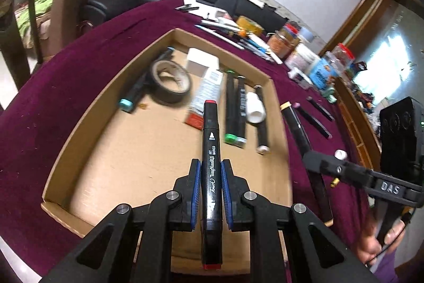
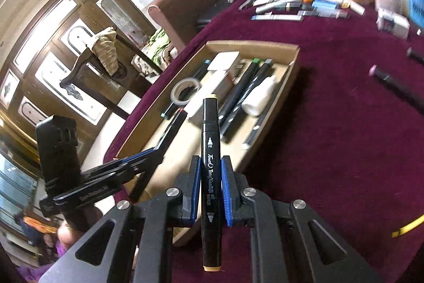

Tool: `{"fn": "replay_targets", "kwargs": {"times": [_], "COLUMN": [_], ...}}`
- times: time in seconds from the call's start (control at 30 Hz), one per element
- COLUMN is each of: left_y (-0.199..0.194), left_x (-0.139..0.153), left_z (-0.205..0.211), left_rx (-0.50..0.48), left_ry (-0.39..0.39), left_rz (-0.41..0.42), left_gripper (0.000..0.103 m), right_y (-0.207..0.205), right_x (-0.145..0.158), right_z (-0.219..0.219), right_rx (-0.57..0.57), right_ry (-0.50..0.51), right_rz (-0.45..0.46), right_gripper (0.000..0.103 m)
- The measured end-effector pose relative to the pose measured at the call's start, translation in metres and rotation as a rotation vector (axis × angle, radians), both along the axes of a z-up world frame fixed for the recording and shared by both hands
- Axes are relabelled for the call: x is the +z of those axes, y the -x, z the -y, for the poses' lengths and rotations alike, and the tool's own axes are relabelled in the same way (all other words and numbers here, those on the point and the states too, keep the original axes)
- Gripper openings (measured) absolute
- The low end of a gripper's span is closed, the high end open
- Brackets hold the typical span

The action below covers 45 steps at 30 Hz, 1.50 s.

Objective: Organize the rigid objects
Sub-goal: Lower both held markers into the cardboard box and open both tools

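Left tongs: as seen from the left wrist, the left tongs (image 1: 211,192) are clenched on a black art marker with red end caps (image 1: 211,158), which is gripped at mid-barrel between the blue pads (image 1: 195,192) and points forward over the tray.
Right tongs: the right tongs (image 2: 211,190) are clenched on a black art marker with pale yellow end caps (image 2: 211,163), held lengthwise between their blue pads and hanging over the tray's near edge.
Tray: a shallow brown cardboard tray (image 1: 87,110) is rested on the counter, which is covered by a maroon velvet cloth (image 1: 53,76).
Tray contents: a roll of dark tape (image 1: 171,81), a black marker with a teal cap (image 1: 132,94), a white box (image 1: 201,61), a flat white-and-red pack (image 1: 205,94), a black marker with a green cap (image 1: 230,110), another dark marker beside it, and a small white bottle (image 1: 255,108) are laid inside.
Beside the tray: two black markers with pink tips (image 1: 315,118) are left on the cloth, apart from the tray.
Far edge: pens, jars and small boxes are crowded along the counter's far side; details are blurred.
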<state>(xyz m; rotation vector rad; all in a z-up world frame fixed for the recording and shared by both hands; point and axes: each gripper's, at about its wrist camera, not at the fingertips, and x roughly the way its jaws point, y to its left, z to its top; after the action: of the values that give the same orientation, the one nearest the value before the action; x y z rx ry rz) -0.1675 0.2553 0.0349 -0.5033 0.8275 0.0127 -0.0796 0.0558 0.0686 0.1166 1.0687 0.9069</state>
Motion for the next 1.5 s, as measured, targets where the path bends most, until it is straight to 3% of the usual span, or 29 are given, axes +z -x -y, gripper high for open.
{"fn": "replay_targets", "kwargs": {"times": [0.2, 0.53, 0.7, 0.8, 1.27, 1.4, 1.5], "left_y": [-0.007, 0.002, 0.013, 0.020, 0.040, 0.043, 0.044], "left_x": [-0.015, -0.010, 0.002, 0.008, 0.020, 0.020, 0.021], "left_z": [-0.013, -0.019, -0.026, -0.032, -0.052, -0.053, -0.053], "left_rx": [0.048, 0.034, 0.068, 0.091, 0.183, 0.191, 0.199], "left_ry": [-0.025, 0.003, 0.010, 0.027, 0.063, 0.064, 0.054], "left_rz": [-0.051, -0.024, 0.018, 0.046, 0.108, 0.109, 0.112], "left_gripper": [0.015, 0.018, 0.050, 0.059, 0.074, 0.076, 0.076], "right_y": [-0.007, 0.001, 0.006, 0.010, 0.044, 0.052, 0.057], "right_x": [-0.017, -0.022, -0.025, -0.025, -0.024, -0.017, -0.009], "right_z": [-0.030, -0.066, -0.074, -0.078, -0.100, -0.101, -0.097], "right_rx": [-0.015, 0.007, 0.014, 0.019, 0.100, 0.092, 0.077], "right_ry": [-0.004, 0.052, 0.087, 0.113, 0.223, 0.244, 0.248], "right_rz": [-0.087, -0.064, -0.035, 0.001, 0.171, 0.245, 0.299], "right_gripper": [0.014, 0.014, 0.015, 0.015, 0.015, 0.032, 0.039]}}
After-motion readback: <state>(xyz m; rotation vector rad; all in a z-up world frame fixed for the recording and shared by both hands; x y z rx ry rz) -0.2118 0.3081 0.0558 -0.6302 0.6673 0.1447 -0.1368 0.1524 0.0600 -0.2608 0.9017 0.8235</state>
